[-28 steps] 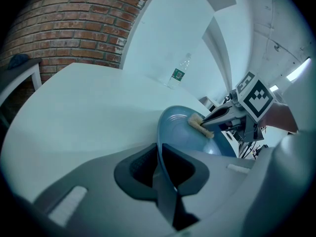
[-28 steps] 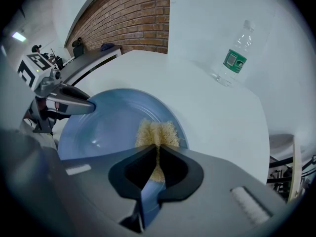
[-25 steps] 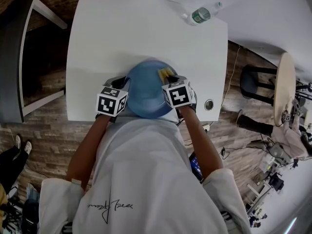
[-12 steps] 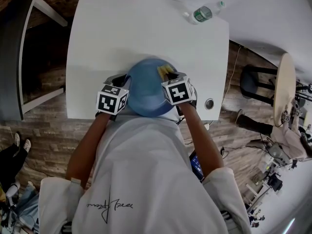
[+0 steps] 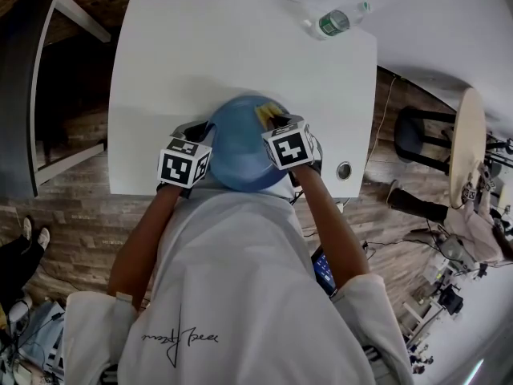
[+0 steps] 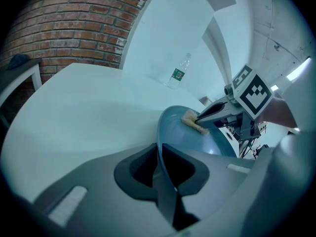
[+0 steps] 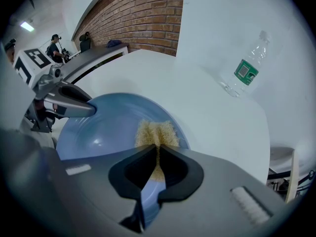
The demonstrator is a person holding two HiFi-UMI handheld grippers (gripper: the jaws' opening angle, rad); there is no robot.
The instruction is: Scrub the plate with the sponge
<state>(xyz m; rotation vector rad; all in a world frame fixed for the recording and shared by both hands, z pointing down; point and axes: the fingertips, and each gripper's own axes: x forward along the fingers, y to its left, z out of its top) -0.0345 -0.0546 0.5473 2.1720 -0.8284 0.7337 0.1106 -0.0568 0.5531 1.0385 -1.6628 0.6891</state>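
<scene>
A blue plate is held tilted above the near edge of the white table. My left gripper is shut on the plate's left rim; in the head view it sits at the plate's left side. My right gripper is shut on a yellow sponge, which presses on the plate's inner face near the far right rim. From the head view the sponge pokes out beyond the right gripper's marker cube. In the left gripper view the sponge lies against the plate under the right gripper's fingers.
A clear water bottle with a green label lies at the table's far right; it also shows in the right gripper view. A round hole is near the table's right front corner. A black stool stands to the right.
The right gripper with the sponge has shifted slightly toward the plate's far rim. The left gripper and the plate have stayed put.
</scene>
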